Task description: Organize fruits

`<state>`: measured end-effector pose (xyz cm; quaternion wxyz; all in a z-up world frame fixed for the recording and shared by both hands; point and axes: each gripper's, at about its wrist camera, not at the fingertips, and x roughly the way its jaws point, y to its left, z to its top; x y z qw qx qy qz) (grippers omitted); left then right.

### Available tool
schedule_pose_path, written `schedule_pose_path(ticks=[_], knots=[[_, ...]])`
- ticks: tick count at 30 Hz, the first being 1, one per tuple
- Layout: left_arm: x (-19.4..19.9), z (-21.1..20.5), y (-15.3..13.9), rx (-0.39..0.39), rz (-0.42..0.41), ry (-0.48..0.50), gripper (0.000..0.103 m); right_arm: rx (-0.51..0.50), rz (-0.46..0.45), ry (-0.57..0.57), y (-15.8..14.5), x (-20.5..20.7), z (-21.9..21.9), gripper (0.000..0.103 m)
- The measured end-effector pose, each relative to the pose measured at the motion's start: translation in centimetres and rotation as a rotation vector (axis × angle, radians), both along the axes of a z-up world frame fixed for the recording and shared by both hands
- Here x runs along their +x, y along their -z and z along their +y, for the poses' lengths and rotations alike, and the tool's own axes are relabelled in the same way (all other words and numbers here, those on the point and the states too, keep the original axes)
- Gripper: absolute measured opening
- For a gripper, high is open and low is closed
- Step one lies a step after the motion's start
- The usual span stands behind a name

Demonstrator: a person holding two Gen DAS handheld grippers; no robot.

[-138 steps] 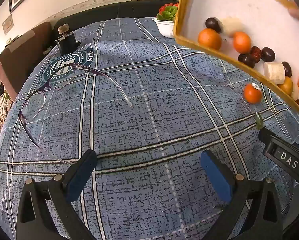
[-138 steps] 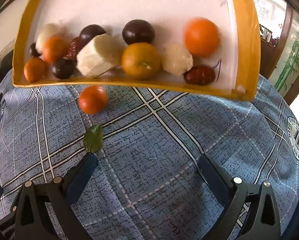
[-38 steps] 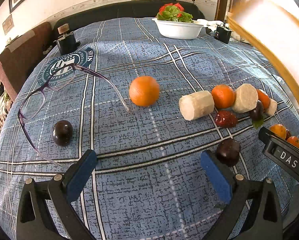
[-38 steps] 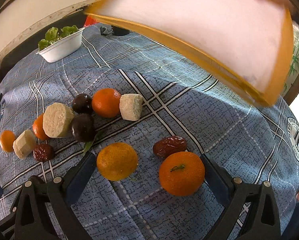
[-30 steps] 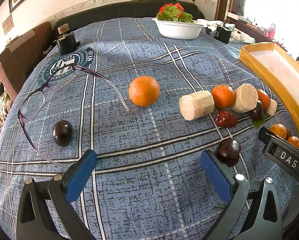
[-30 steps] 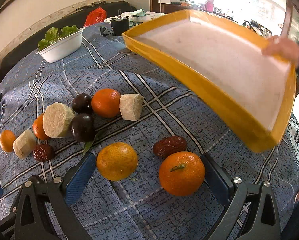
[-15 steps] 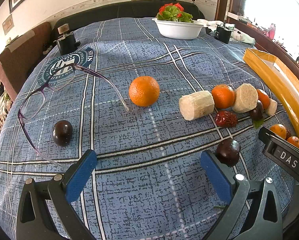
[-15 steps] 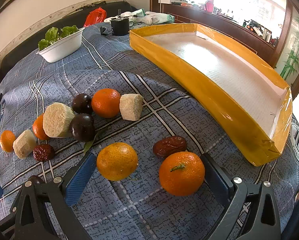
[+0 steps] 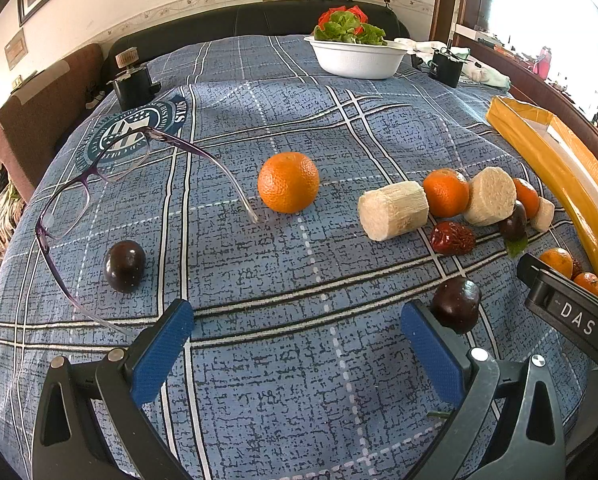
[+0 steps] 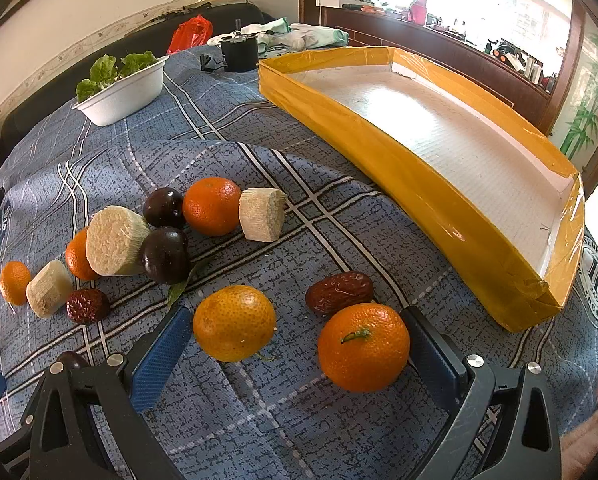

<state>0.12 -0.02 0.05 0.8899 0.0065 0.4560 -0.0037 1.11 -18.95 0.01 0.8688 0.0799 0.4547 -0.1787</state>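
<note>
tray (image 10: pixel 439 200) now set flat on counter (emptied) | fruit (image 10: pixel 235 322) scattered, unmoved | left gripper (image 9: pixel 295 344) fingers open | right gripper (image 10: pixel 295 344) fingers open

Blue-grey tablecloth (image 9: pixel 299 360) with a fine black crosshatch texture, crossed by white and black plaid lines, and bearing a round navy-and-white crest (image 9: pixel 139 128). Tray (image 10: pixel 419 196): yellow-orange walls, white floor. Oranges (image 10: pixel 363 347) vivid orange, one with a green stem; the neighbouring citrus (image 10: pixel 234 323) yellower. Plums (image 10: pixel 165 255) dark purple, nearly black. Dates (image 10: pixel 339 293) wrinkled, brownish red. Cut cylinders (image 9: pixel 393 210) pale cream. Leaf (image 10: pixel 178 290) green. Bowl (image 9: pixel 355 58) white, holding green leaves and red pieces. Eyeglasses (image 9: pixel 79 200) with translucent purple frames. Left gripper (image 9: pixel 297 344) and right gripper (image 10: pixel 297 340): black bodies with blue pads (image 9: pixel 161 350).
</note>
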Motion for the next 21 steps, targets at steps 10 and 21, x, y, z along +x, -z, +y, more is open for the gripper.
schedule_pose_path(ticks=[10, 21], knots=[[0.00, -0.03, 0.00, 0.000, 0.000, 0.000, 0.103, -0.004, -0.008, 0.007, 0.09, 0.08, 0.04, 0.103], [0.00, 0.00, 0.00, 0.000, 0.000, 0.000, 0.103, -0.005, -0.008, 0.007, 0.06, 0.04, 0.12, 0.103]])
